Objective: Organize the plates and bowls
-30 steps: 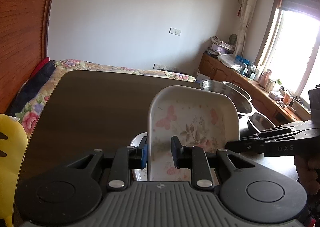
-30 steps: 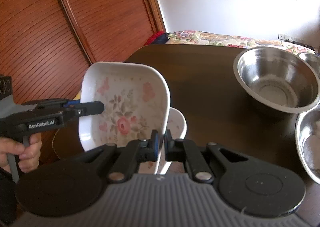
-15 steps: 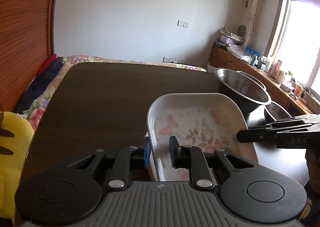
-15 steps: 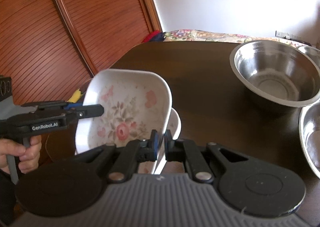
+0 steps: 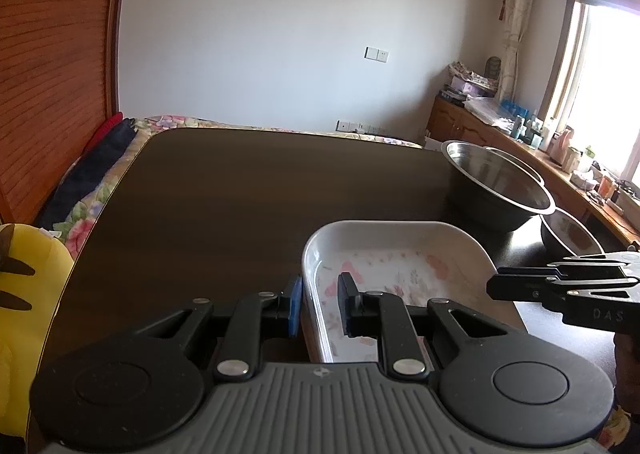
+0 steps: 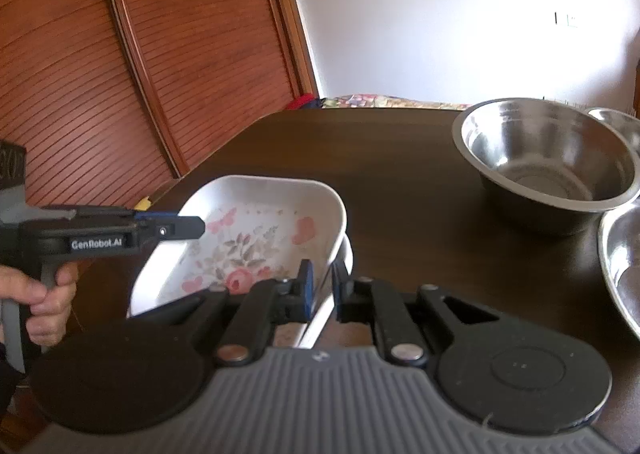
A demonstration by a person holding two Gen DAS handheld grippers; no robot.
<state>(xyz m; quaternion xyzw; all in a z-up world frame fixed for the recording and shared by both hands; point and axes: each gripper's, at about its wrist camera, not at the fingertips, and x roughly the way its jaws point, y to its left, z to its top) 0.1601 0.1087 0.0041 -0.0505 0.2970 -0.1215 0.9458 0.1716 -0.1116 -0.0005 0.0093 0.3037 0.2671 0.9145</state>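
Note:
A white rectangular dish (image 5: 400, 266) with a flower and butterfly print lies almost level on the dark table (image 5: 240, 194). It sits in a second like dish, whose rim (image 6: 349, 254) peeks out at the right. My left gripper (image 5: 320, 304) straddles the dish's left rim and is shut on it. My right gripper (image 6: 323, 288) straddles the right rim of the dish (image 6: 248, 242). Its jaws are opening, with the rim between them and a slight gap at each pad. Each gripper shows in the other view: left (image 6: 192, 228), right (image 5: 500, 284).
Two steel bowls stand to the right, a large one (image 6: 548, 158) and another nearer the table's edge (image 6: 624, 254). A yellow object (image 5: 24, 294) sits at the table's left edge. A flowered bed (image 5: 80, 214) and slatted wooden doors (image 6: 120, 74) lie beyond.
The floral dish has swung down from steeply tilted to almost level, onto the dish beneath. The right gripper's pads, pinched tight on the rim before, now stand slightly apart.

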